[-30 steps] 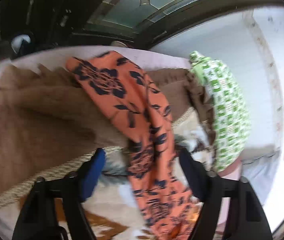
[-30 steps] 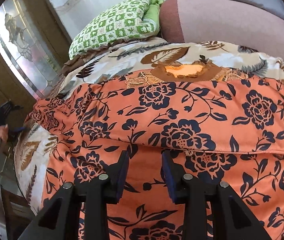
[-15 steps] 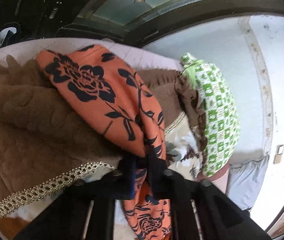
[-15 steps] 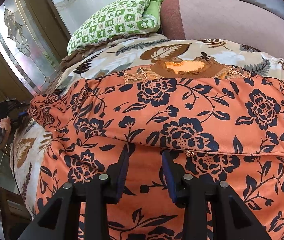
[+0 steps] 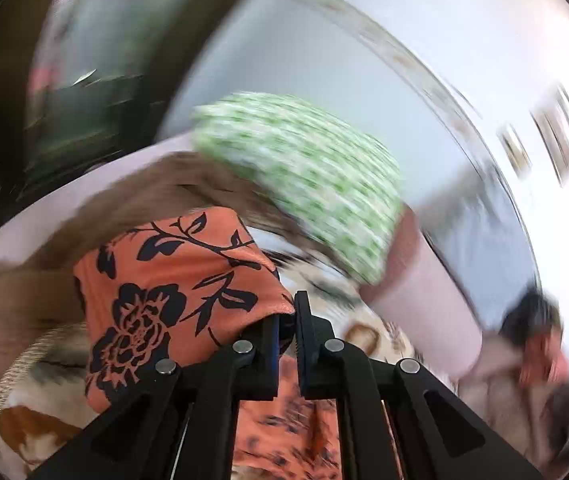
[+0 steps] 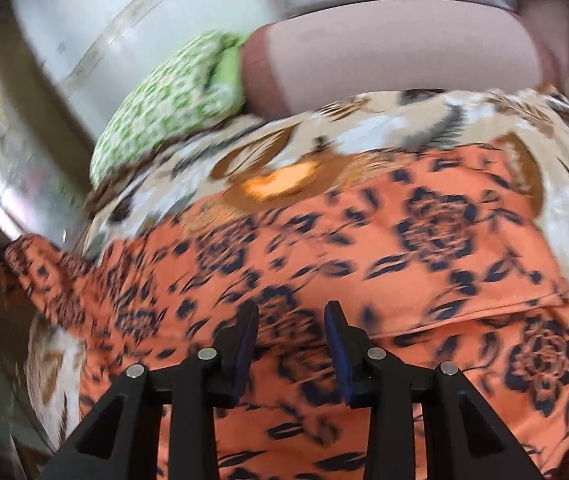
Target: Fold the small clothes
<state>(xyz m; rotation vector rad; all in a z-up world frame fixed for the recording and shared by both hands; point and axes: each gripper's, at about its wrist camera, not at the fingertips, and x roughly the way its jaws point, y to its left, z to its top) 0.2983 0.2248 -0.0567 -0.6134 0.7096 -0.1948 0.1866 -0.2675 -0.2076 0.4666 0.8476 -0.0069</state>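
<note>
Green checked pillow [image 6: 168, 108] against pink bolster [image 6: 396, 52]; leaf-print bedspread [image 6: 364, 120] beneath; brown blanket [image 5: 12, 304].

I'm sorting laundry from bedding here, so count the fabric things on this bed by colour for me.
Orange with dark flowers: 1, the garment pinched in the left gripper
Green and white check: 1, the pillow
Pink: 1, the bolster
Beige leaf print: 1, the bedspread
Brown: 1, the blanket
Total: 5

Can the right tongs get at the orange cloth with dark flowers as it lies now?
Probably yes. The right tongs hang open directly over the orange cloth with dark flowers, and nothing lies between them.
</note>
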